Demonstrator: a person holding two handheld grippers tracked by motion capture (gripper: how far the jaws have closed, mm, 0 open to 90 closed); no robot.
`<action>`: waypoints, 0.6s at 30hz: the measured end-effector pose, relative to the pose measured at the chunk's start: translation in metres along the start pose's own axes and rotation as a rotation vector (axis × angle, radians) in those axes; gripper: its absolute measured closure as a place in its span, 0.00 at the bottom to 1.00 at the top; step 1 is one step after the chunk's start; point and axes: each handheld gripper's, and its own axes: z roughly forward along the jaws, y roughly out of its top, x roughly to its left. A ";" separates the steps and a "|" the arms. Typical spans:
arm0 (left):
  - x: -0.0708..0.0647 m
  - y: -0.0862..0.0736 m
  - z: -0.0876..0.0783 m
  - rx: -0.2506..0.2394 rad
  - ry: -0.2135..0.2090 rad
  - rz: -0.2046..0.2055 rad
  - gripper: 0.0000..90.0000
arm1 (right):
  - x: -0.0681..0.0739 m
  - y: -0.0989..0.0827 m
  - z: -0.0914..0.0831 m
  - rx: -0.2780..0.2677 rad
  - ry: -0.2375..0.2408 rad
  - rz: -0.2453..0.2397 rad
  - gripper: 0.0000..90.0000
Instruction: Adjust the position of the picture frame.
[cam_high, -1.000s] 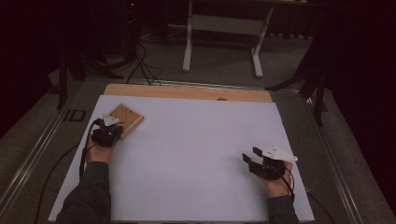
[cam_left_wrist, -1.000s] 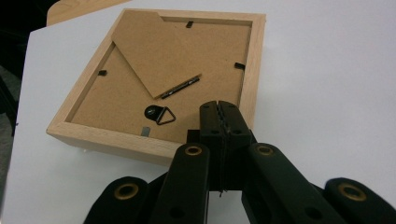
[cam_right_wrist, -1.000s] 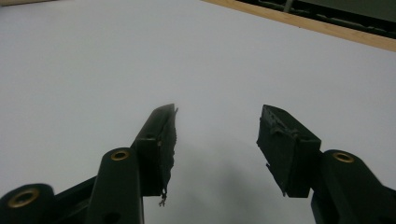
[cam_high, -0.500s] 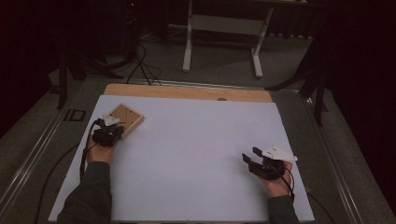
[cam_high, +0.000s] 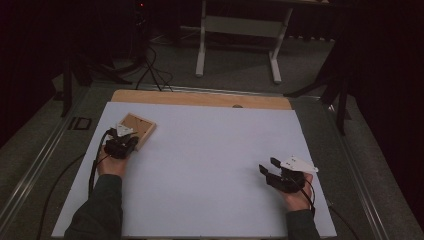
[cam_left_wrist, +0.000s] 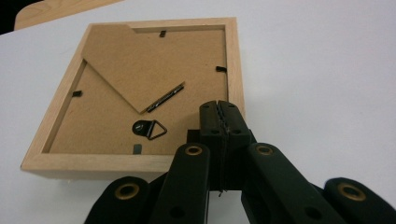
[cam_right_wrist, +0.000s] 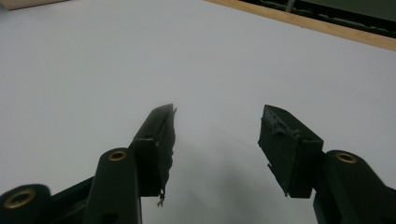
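The left gripper (cam_left_wrist: 218, 108), jaws closed and empty, is nosing at the face-down light wooden picture frame (cam_left_wrist: 140, 88) — probably to turn its black clips (cam_left_wrist: 77, 93); the right gripper (cam_right_wrist: 217, 135), well apart from the frame, is waiting open.

A white sheet (cam_high: 210, 170) covers most of the table, with a strip of wooden tabletop (cam_high: 200, 98) exposed along its far edge. The picture frame (cam_high: 138, 128) lies back-side up on the sheet's far-left part. The left gripper (cam_high: 121, 146) sits at the frame's near edge, its tips over the near right corner (cam_left_wrist: 219, 109). The right gripper (cam_high: 267, 170) rests on the sheet near the near-right corner, well apart from the frame, bare sheet (cam_right_wrist: 205, 60) ahead of it. A stand (cam_high: 239, 45) is on the floor beyond the table's far side.
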 end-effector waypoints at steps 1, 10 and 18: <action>0.000 0.000 0.000 0.000 0.000 0.000 1.00 | 0.000 0.000 0.000 0.000 0.000 0.000 0.49; -0.011 0.002 0.001 -0.003 -0.022 0.015 1.00 | 0.000 0.000 0.000 0.000 -0.001 0.000 0.49; -0.023 0.004 0.003 -0.016 -0.051 0.028 1.00 | 0.000 0.000 0.001 0.000 0.001 0.000 0.49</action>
